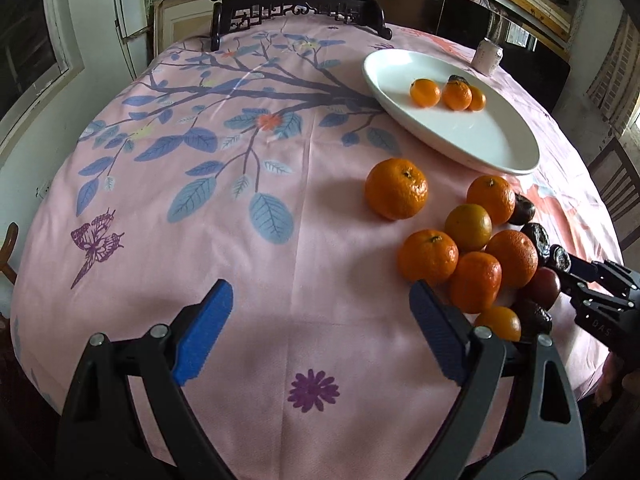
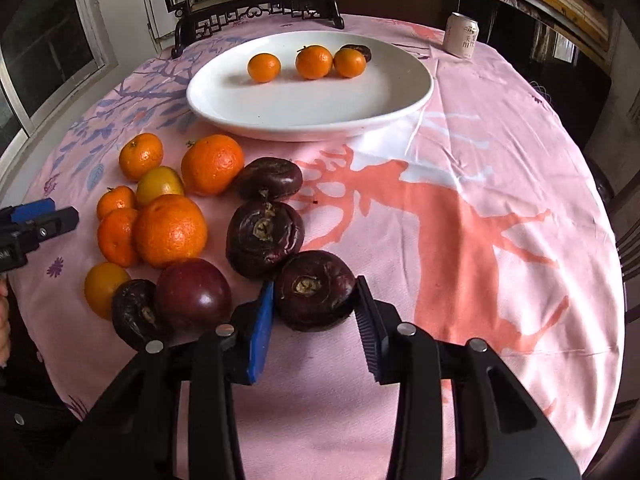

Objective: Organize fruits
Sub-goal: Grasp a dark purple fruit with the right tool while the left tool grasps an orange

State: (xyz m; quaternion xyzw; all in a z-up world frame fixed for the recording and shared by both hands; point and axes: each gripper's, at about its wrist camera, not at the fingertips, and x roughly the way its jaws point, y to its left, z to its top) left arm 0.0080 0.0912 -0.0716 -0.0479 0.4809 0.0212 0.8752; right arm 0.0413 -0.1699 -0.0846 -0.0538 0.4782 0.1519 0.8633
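Observation:
A white oval plate [image 2: 304,120] [image 1: 480,144] holds three small oranges [image 2: 314,62] and one dark fruit [image 2: 362,51] at its far side. A pile of oranges [image 2: 170,230] [image 1: 472,248] and dark purple fruits [image 2: 264,232] lies on the cloth in front of the plate. My right gripper [image 2: 316,316] has its blue pads on both sides of a dark purple fruit [image 2: 314,294] that rests on the cloth. It also shows in the left wrist view [image 1: 568,268]. My left gripper [image 1: 320,312] is open and empty over the cloth, left of the pile.
The round table wears a pink floral cloth [image 1: 240,200]. A drinks can [image 2: 461,35] stands at the far right behind the plate. A dark carved wooden stand [image 1: 296,8] sits at the table's far edge. One lone orange [image 1: 396,189] lies between the pile and the plate.

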